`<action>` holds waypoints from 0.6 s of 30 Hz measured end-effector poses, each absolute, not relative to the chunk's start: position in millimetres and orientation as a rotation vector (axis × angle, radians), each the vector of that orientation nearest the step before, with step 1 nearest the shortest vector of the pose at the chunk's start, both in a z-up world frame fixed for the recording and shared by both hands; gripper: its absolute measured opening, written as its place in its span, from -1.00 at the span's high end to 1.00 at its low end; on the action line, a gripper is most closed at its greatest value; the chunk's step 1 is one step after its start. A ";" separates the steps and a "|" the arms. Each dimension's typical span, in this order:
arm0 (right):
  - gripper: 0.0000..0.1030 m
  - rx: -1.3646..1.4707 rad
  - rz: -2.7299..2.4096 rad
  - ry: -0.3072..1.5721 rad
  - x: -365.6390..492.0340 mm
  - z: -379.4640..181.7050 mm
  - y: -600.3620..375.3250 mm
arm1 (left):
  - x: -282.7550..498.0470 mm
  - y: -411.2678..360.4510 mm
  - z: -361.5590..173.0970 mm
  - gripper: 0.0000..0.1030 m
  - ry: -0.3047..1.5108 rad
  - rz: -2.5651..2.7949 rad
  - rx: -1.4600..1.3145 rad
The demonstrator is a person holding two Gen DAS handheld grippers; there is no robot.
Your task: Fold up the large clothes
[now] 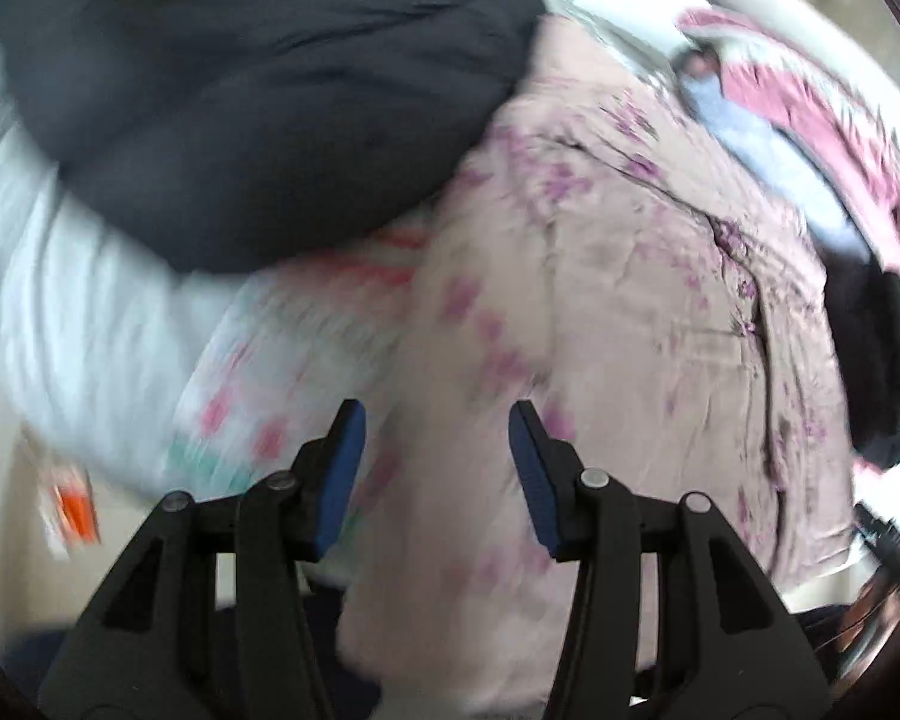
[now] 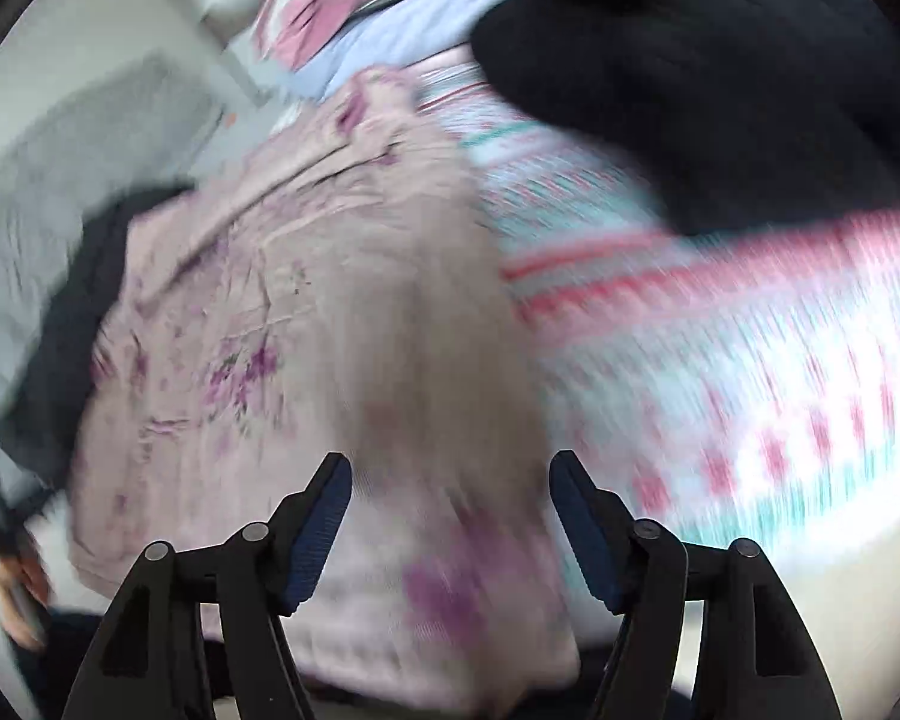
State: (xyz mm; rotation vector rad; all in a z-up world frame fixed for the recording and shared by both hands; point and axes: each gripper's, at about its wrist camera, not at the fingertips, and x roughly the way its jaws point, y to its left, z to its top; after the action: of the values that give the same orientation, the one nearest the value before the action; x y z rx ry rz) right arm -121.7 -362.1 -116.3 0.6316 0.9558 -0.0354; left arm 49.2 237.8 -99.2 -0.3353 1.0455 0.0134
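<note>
A large pale pink garment with purple flowers lies spread on the bed; it also shows in the right wrist view. My left gripper is open, above the garment's near part, nothing between its blue pads. My right gripper is open and empty above the same garment's near edge. Both views are blurred by motion.
A dark navy garment is heaped to the left, and shows black at the upper right in the right wrist view. A white, pink and teal patterned bedspread lies underneath. More pink and pale blue clothes and a black item lie right.
</note>
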 end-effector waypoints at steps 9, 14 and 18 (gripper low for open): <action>-0.36 0.888 0.003 0.967 -146.7 -150.0 -375.5 | -12.0 250.8 -141.9 -0.05 1.052 0.008 -0.588; -0.18 0.828 0.050 0.953 -143.6 -149.2 -361.1 | -16.3 236.6 -144.2 -0.16 1.052 -0.012 -0.543; 0.63 0.863 0.062 0.920 -149.8 -149.4 -364.1 | -15.9 229.6 -142.2 0.31 1.026 -0.016 -0.490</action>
State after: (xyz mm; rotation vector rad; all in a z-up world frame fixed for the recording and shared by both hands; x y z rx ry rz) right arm -149.8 -364.1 -149.4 0.8626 0.9205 0.0618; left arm -15.9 229.6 -142.2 -0.4898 1.0259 -0.0165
